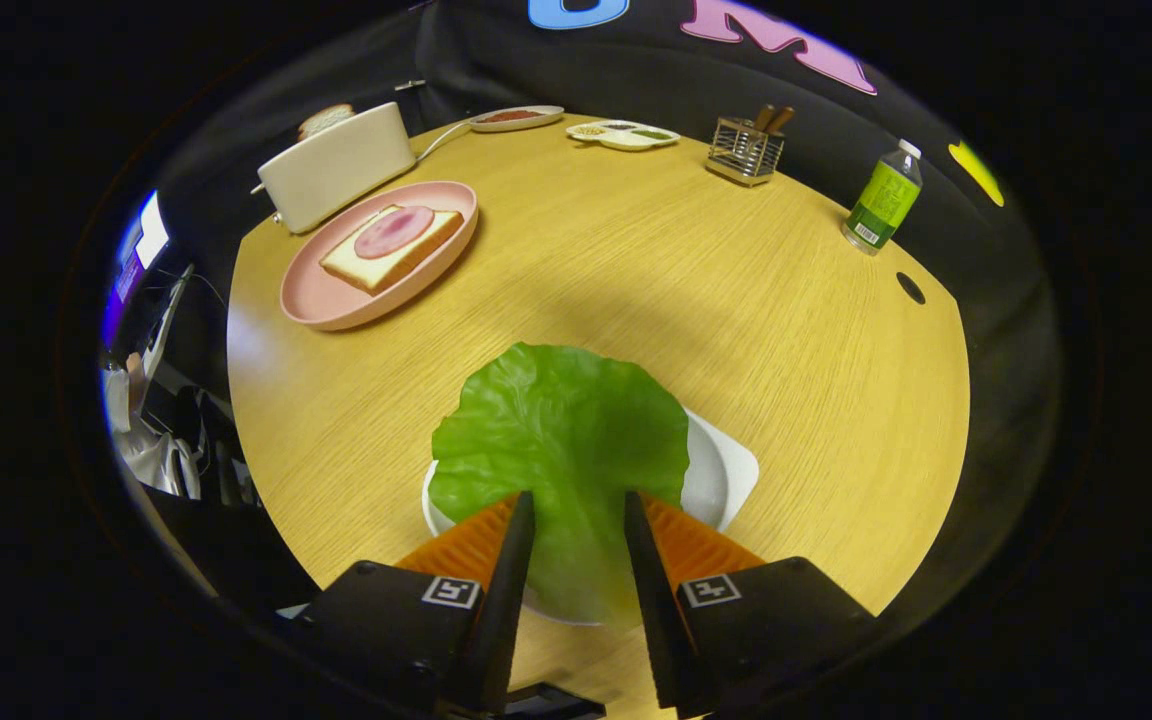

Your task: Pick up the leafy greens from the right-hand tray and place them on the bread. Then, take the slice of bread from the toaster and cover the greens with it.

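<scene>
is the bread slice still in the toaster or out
In: the bread slice sticks up from the toaster. The open tongs straddle the lettuce leaf.

Gripper camera, riding low behind the two fingers (pixel 578 505), looking forward and down over the table (pixel 786 330).

Fisheye lens, so the round wooden top bows away on all sides. Fingers stand apart at the near edge of sight, a gap between them (nothing clamped), the lettuce leaf (pixel 561 430) and its white tray (pixel 726 475) close up just ahead. Pink plate (pixel 321 300) with bread and toaster (pixel 336 165) lie well beyond, off to the left; cutlery holder (pixel 746 150) and bottle (pixel 881 200) sit far across to the right. Booth wall closes the far side.
</scene>
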Demonstrator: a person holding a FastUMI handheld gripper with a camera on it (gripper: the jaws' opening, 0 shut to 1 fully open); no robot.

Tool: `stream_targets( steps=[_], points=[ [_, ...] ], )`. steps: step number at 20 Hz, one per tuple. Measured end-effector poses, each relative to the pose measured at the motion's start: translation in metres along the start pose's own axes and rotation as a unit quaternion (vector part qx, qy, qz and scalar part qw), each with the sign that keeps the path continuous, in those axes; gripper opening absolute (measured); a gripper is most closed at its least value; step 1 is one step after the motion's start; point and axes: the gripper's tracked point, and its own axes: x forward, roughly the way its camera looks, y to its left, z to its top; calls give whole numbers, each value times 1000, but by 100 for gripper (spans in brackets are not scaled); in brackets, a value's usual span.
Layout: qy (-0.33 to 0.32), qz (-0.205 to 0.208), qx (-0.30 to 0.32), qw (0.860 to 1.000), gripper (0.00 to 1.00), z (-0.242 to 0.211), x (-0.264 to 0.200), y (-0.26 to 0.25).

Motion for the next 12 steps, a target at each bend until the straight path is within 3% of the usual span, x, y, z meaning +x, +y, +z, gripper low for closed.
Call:
stream_targets(
  steps=[3, 4, 12],
  points=[
    [0, 1, -5, 1000, 28, 1, 0, 4],
    [5, -5, -2, 1000, 10, -1, 1, 3],
    [-87, -63, 38, 993, 9, 45, -59, 3]
  ],
)
